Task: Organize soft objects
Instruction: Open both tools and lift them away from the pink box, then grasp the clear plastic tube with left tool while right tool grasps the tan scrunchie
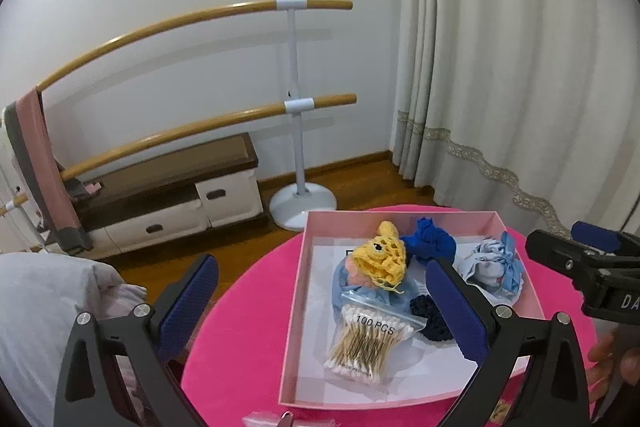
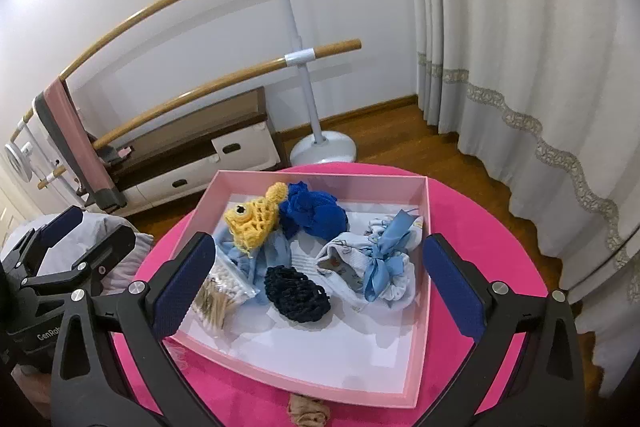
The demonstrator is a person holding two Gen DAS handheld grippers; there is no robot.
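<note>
Pink box (image 2: 420, 327) on the magenta bench (image 2: 480, 227), just ahead of both hand-held grippers, holds the soft objects. The right hand-held gripper (image 2: 320, 287) and left hand-held gripper (image 1: 320, 307) gape wide, holding nothing. A beige item (image 2: 306, 409) lies outside, beneath the right one; judged next: descend vertically, close gently.

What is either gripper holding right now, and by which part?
Nothing. The left gripper and right gripper both hang open above the pink cardboard box, with no item between their blue padded fingers.
</note>
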